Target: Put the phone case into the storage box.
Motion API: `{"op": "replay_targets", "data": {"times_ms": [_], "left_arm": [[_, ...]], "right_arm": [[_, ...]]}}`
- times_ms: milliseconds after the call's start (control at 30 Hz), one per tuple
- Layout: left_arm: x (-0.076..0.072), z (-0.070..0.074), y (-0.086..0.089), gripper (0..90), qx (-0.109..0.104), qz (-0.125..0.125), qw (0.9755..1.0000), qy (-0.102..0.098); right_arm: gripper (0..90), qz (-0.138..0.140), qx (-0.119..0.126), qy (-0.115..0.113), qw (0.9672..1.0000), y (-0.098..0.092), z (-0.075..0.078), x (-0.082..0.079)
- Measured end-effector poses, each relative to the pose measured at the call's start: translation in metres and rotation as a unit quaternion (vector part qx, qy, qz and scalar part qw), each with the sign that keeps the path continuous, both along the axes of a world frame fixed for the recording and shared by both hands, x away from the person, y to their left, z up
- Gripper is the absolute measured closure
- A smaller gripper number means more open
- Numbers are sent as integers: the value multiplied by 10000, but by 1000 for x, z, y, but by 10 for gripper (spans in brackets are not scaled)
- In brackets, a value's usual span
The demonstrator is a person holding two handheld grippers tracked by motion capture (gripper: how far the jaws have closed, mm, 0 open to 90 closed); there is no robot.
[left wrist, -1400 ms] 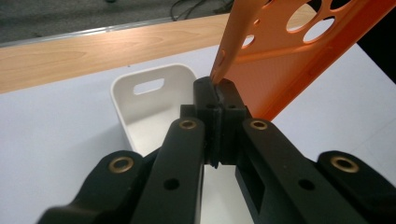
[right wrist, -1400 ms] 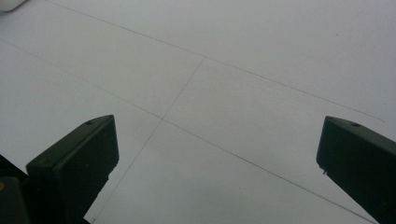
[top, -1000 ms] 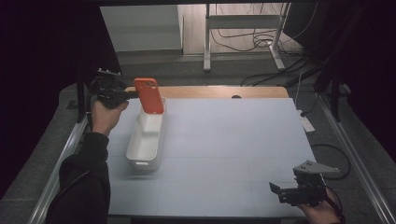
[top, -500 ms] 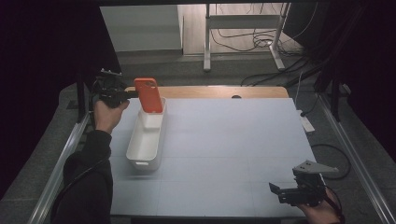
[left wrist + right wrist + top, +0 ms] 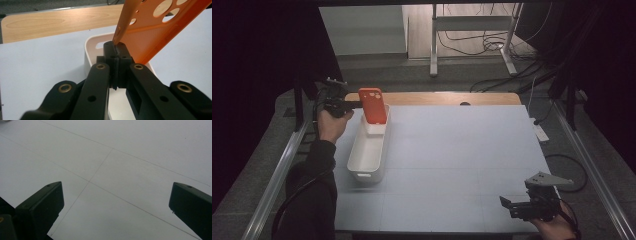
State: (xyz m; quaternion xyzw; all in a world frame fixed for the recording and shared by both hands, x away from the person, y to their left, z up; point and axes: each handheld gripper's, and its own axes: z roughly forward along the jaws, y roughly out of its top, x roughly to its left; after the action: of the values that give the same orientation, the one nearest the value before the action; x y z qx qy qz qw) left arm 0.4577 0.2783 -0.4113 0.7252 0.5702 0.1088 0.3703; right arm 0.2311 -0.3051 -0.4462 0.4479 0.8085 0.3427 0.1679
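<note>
Orange phone case (image 5: 373, 105) upright, slightly tilted, above far end of white bin (image 5: 368, 152), edge clamped between fingers (image 5: 122, 53) of left gripper (image 5: 351, 104). Left hand (image 5: 331, 122) raised at far-left worktop (image 5: 462, 150) edge, forearm stretched forward, gripper pointing level toward case (camera cut-outs at top). Bin lies lengthwise on worktop's left side. Right gripper (image 5: 510, 205) low at near-right corner, hand at rest, fingers (image 5: 40, 207) wide apart over bare worktop.

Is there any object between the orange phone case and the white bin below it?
Nothing visible. The left gripper is shut on the edge of the orange phone case, which hangs over the far end of the white bin; the bin looks empty beneath it.
</note>
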Motion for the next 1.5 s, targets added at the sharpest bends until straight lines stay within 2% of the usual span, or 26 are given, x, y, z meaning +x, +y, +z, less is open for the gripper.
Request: {"op": "replay_targets", "data": {"times_ms": [667,1167,1333,1500], "left_arm": [[10,-28,-5,895,191,69,9995,245],[15,-42,-11,893,168,134,9990,381],[16,-44,-11,871,152,145,9993,313],[16,-41,-13,772,158,91,9997,163]], "right_arm": [[0,25,-21,-17,10000,1,0,0],[0,43,-26,-29,10000,1,0,-1],[0,53,-36,-32,10000,1,0,-1],[0,56,-36,-34,10000,1,0,-1]]}}
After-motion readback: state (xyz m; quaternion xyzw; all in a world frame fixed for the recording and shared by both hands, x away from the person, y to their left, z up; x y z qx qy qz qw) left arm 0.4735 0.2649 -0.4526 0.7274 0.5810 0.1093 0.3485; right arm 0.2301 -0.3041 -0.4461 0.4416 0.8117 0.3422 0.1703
